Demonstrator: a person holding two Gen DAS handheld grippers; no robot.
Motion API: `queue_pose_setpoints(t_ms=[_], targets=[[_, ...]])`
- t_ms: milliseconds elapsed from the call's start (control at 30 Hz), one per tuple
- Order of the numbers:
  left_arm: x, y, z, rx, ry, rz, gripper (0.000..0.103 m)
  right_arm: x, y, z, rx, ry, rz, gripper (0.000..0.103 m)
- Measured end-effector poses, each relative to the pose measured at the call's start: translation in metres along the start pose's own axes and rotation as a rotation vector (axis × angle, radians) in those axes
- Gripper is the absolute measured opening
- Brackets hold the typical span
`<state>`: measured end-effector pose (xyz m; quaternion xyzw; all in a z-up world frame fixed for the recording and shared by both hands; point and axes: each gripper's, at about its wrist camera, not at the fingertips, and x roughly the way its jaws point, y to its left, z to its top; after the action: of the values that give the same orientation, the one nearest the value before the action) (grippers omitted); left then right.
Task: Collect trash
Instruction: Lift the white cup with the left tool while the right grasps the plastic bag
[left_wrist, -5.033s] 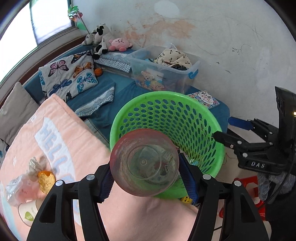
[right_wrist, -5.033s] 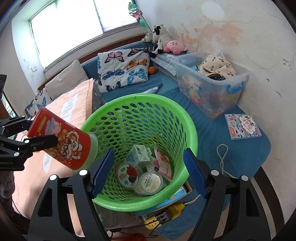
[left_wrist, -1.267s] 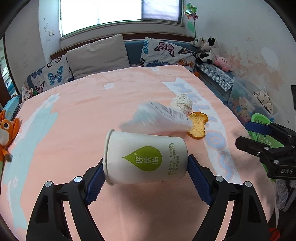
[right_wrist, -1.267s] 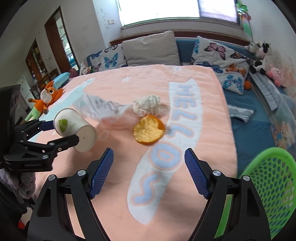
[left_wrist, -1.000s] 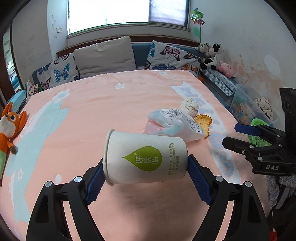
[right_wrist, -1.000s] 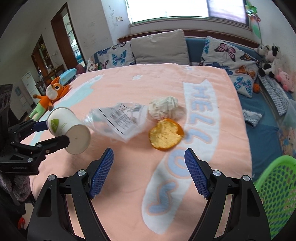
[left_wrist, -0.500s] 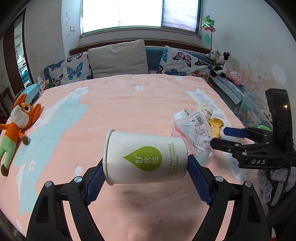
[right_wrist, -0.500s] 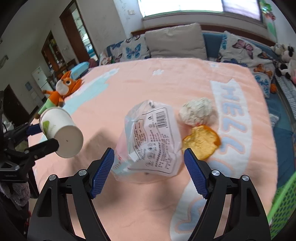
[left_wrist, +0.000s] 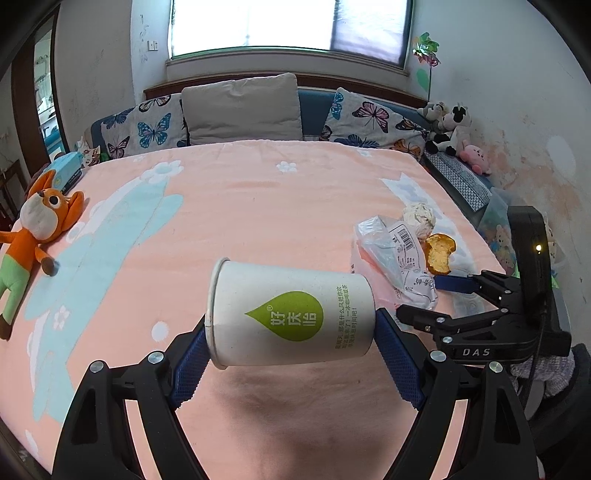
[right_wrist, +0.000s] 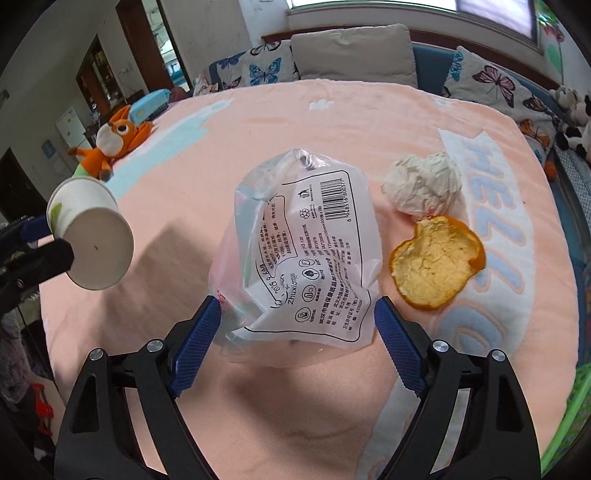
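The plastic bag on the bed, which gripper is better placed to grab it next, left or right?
Right. The right gripper is empty, jaws opening, with the plastic bag lying just ahead between its fingers. The left gripper is shut on the paper cup.

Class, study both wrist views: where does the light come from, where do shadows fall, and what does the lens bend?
Left wrist view: window blown out white; paper cup shadows the blanket below; walls bow outward. Right wrist view: plastic bag glints, print sharp; dark corners.
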<state>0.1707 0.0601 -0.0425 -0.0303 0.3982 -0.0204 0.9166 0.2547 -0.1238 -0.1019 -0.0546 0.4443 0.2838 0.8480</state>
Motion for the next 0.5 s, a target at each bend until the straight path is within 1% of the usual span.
queue_pose_setpoints(t_ms=[67, 100, 167, 200, 233, 300, 333, 400, 433, 500], targets=[[0.0, -0.001, -0.001, 0.001, 0.001, -0.001, 0.081, 0.0, -0.001, -0.001, 0.003, -0.004, -0.002, 0.078], [0.0, -0.002, -0.001, 0.001, 0.002, -0.002, 0.081, 0.0, -0.001, -0.001, 0.003, -0.005, -0.003, 0.074], [0.001, -0.004, -0.001, 0.002, 0.003, -0.004, 0.081, -0.002, -0.001, -0.001, 0.007, -0.007, 0.002, 0.069], [0.0, -0.005, -0.001, 0.002, 0.002, -0.006, 0.081, -0.004, -0.002, -0.002, 0.007, -0.01, 0.002, 0.063], [0.0, -0.007, -0.001, 0.002, 0.001, -0.007, 0.081, -0.006, -0.002, -0.002, 0.009, -0.015, 0.0, 0.054], [-0.002, -0.01, 0.0, 0.005, -0.004, -0.008, 0.081, -0.01, -0.002, -0.003, 0.014, -0.022, 0.006, 0.049], [-0.003, -0.012, 0.001, 0.006, -0.006, -0.011, 0.081, -0.012, -0.003, -0.003, 0.016, -0.025, 0.011, 0.041], [-0.004, -0.014, 0.001, 0.009, -0.009, -0.014, 0.081, -0.018, -0.002, -0.005, 0.02, -0.034, 0.021, 0.037], [-0.005, -0.015, 0.002, 0.011, -0.012, -0.015, 0.081, -0.022, -0.002, -0.006, 0.017, -0.04, 0.022, 0.033], [-0.007, -0.016, 0.002, 0.015, -0.015, -0.021, 0.081, -0.027, 0.0, -0.008, 0.012, -0.049, 0.017, 0.028]])
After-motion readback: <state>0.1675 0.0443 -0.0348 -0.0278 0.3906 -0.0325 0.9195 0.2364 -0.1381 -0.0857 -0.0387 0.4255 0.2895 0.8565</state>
